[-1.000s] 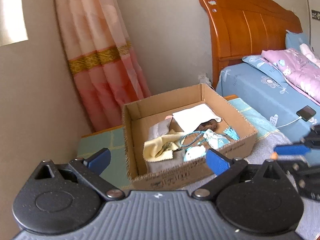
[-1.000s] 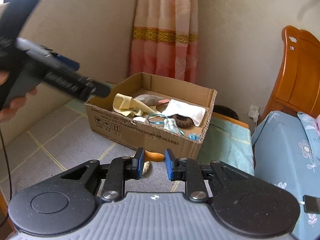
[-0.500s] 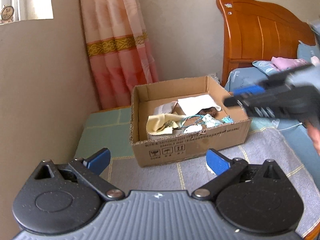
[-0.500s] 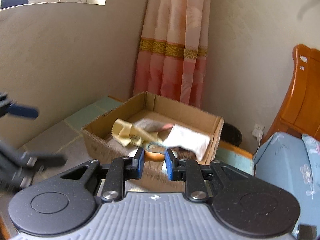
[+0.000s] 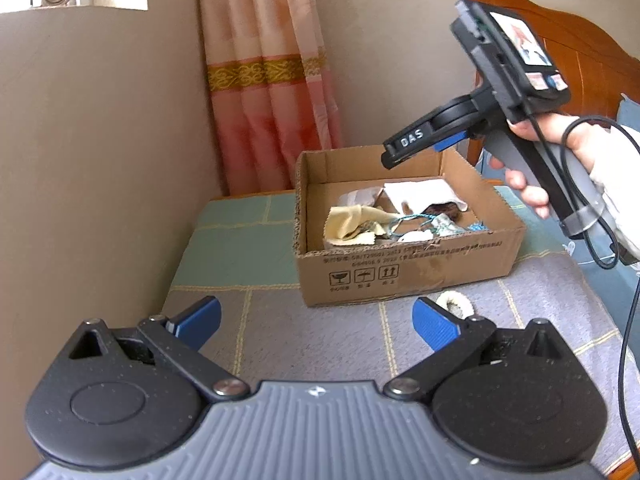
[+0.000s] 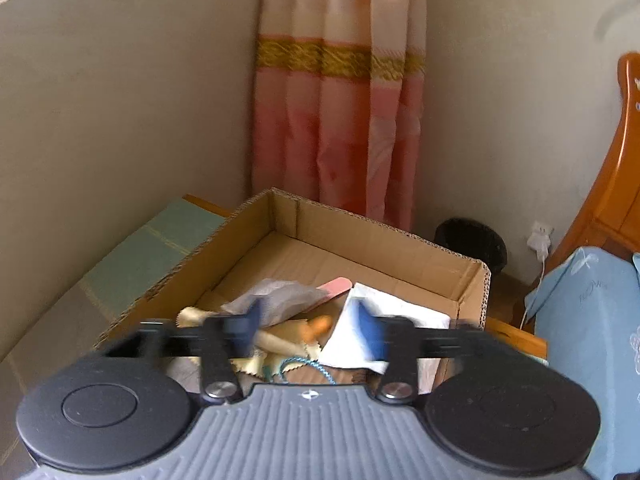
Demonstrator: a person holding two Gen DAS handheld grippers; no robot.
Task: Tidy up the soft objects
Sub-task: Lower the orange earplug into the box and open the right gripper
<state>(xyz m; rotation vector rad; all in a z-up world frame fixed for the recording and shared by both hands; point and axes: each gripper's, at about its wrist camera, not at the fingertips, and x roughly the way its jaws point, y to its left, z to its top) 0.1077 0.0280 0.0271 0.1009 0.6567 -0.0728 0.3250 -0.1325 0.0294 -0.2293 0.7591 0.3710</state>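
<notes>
- Right gripper (image 6: 310,330) hangs over the box (image 6: 384,240); its jaws have just been opening, and an orange-tipped toy (image 6: 304,332) lies between them, untouched.
- Left gripper (image 5: 316,322) gapes wide, empty, above the mat (image 5: 320,336) near the box's front wall.
- Cloths (image 5: 352,222) fill the box.
- A white ring (image 5: 454,304) lies on the mat just before the box.

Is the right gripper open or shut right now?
Open. The right gripper has just been opening over the box: its fingers stand apart, and the orange-tipped piece lies loose between them, untouched.
</notes>
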